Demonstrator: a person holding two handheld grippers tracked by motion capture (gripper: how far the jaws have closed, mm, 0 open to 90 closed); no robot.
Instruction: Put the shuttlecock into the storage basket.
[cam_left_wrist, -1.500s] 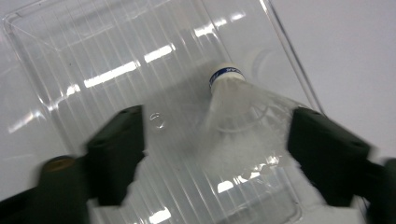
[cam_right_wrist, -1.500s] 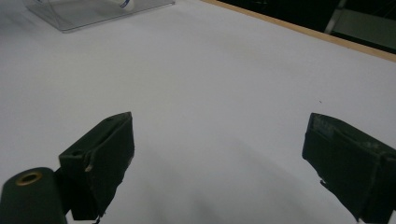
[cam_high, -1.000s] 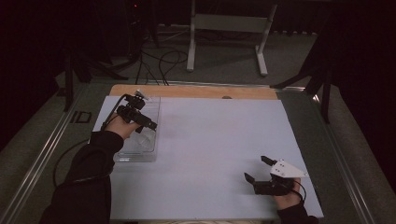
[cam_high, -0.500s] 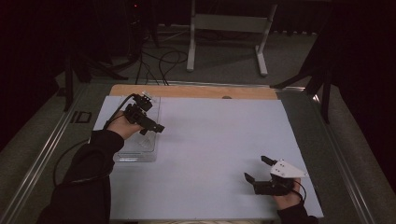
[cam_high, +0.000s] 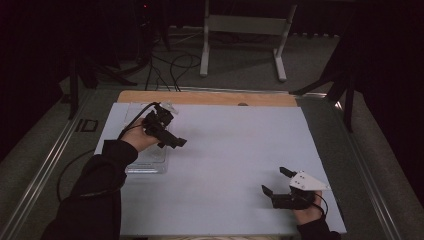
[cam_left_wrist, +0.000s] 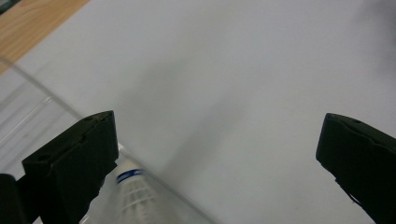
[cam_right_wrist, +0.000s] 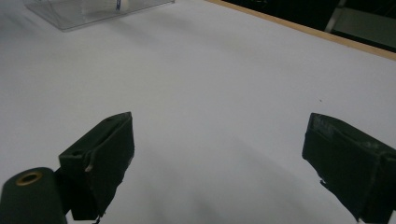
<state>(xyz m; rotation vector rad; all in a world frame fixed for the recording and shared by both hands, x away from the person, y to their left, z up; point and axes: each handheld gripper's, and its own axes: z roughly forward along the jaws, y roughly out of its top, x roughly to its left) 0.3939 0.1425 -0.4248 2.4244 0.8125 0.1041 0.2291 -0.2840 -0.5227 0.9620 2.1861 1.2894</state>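
Observation:
A clear plastic tray (cam_high: 150, 162) lies on the left of the white mat (cam_high: 235, 150). Inside it lies a white shuttlecock (cam_left_wrist: 133, 193) with a blue band, just below my left jaw. My left gripper (cam_high: 175, 141) hovers over the tray's right edge, open and holding nothing, its jaws (cam_left_wrist: 219, 140) wide apart and pointing out over the mat. At the front right my right gripper (cam_high: 276, 181) rests low on the mat, open and empty (cam_right_wrist: 219, 135). Far ahead of it I see the tray (cam_right_wrist: 60, 16) and the shuttlecock (cam_right_wrist: 100, 6).
A wooden strip (cam_high: 210, 98) runs along the mat's far edge. Metal rails (cam_high: 50, 165) border the table on the left. Beyond the table stand a white frame (cam_high: 242, 30) and floor cables (cam_high: 170, 65). A cable (cam_high: 65, 170) trails from the left gripper.
My left gripper has swung from over the tray's far end toward the right and nearer, now past the tray's right edge. The right gripper has stayed put.

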